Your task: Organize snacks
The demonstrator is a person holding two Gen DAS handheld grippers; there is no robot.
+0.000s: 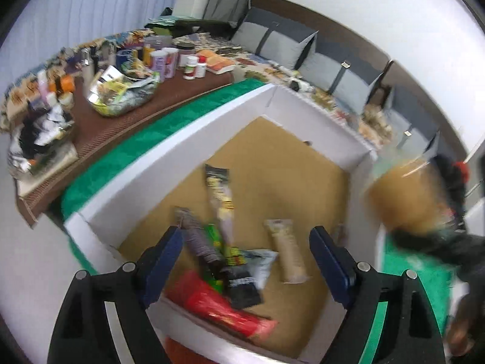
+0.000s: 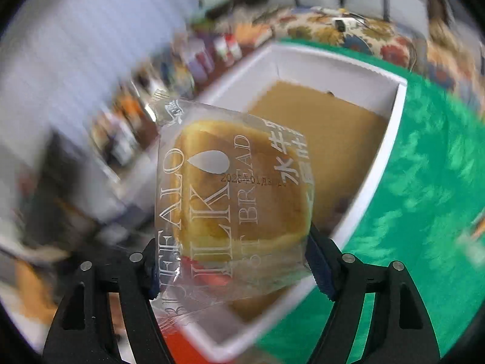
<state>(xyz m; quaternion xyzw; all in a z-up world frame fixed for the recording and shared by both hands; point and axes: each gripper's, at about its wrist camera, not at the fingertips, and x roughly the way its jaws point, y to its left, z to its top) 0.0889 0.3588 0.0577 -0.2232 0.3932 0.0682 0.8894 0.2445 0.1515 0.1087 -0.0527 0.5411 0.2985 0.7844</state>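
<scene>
Above the white box (image 2: pixel 376 139), the right tool (image 2: pixel 232 261) holds a wrapped bread (image 2: pixel 236 182) between its pads; the left tool (image 1: pixel 245 261) is wide, holding nothing

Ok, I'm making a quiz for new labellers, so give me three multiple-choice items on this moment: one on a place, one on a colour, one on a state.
1. Where does the red packet lie?
A: on a chair. B: inside the white box. C: on the floor.

2. What colour is the cloth under the box?
A: green. B: yellow. C: black.

3. How do the jaws of the left gripper stand?
A: shut on a packet. B: shut on nothing. C: open, gripping nothing.

Key:
1 B, it lies on the box's brown bottom against the near wall.
2 A, green shows along the outside of the box's walls.
3 C, the jaws stand wide apart above the packets.
</scene>
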